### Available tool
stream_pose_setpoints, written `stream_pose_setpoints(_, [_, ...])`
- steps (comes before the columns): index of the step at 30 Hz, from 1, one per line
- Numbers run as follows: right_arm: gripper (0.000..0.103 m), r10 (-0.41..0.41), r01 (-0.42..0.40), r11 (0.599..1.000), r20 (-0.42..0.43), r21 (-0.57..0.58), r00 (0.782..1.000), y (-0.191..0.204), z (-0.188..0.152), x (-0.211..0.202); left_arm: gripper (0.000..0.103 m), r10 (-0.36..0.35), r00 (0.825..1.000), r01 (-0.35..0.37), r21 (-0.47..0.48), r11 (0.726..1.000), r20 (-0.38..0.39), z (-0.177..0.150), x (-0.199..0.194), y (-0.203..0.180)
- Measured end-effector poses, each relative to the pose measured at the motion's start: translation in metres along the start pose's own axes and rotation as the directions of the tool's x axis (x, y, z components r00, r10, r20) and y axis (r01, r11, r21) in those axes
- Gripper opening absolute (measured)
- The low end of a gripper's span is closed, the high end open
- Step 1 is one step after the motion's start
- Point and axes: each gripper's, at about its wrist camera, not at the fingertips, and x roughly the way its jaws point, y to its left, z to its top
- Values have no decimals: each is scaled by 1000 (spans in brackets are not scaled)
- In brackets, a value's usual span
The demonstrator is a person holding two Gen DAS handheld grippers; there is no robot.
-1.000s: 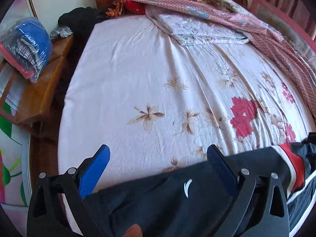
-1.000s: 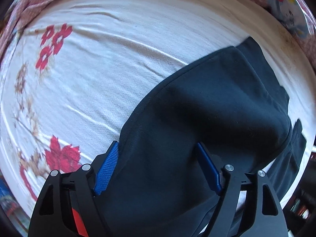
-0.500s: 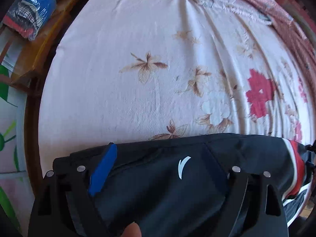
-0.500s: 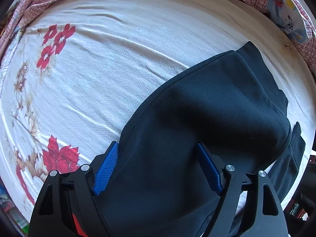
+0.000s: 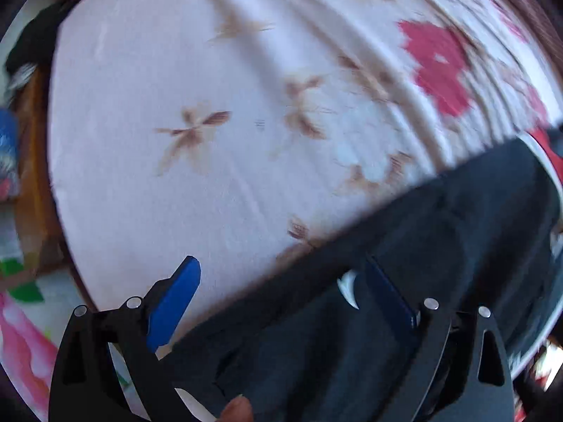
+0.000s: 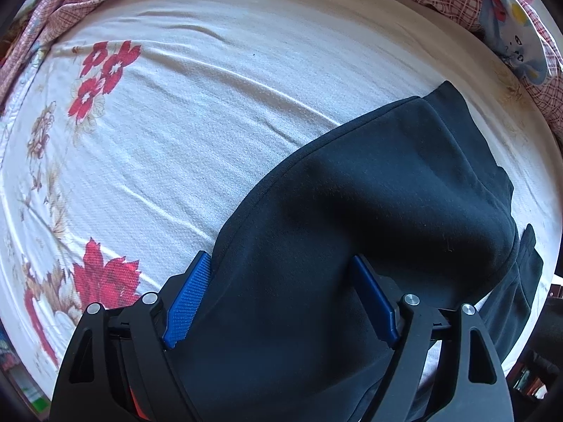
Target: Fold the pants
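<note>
Mid-fold, I judge: the dark navy knit pants (image 6: 369, 211) lie on the floral-sheeted bed (image 6: 211, 105), beneath both spread, released tools — left tool (image 5: 281, 299), right tool (image 6: 281, 299). Next: pinch an edge.

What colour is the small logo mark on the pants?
White, a small curved mark on the dark navy pants; it shows best in the left wrist view.

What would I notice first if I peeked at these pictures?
Probably the big dark pants, spread over the near right part of the flowery bed sheet. Next, the bright red flowers printed on the sheet's far left. The blue fingers of the right gripper stand wide apart over the pants.
</note>
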Motion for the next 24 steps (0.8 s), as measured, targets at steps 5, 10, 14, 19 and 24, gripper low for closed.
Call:
stream_pose_setpoints(5, [80,1,-1,1000,16,-5,1000,-2,-2,-2,95,58,993,-35,207,978,-106,-10,28,-32])
stream_pose_setpoints(10, [80,6,-5,1000,14,-4,1000,-3,-5,-3,90,25,995,-4,210,978,-101,-22,33,-34])
stream_pose_setpoints(14, [80,22,-21,1000,14,-8,1000,-7,-6,-4,53,32,995,-14,194,981,-92,-28,24,-35])
stream_pose_setpoints(19, [43,58,-58,998,4,-27,998,-12,-8,-12,16,133,986,-116,157,981,-100,-25,6,-57])
stream_pose_setpoints(24, [15,195,-198,979,-60,-41,979,-27,-6,-18,11,198,979,-191,145,971,-37,-41,-2,-84])
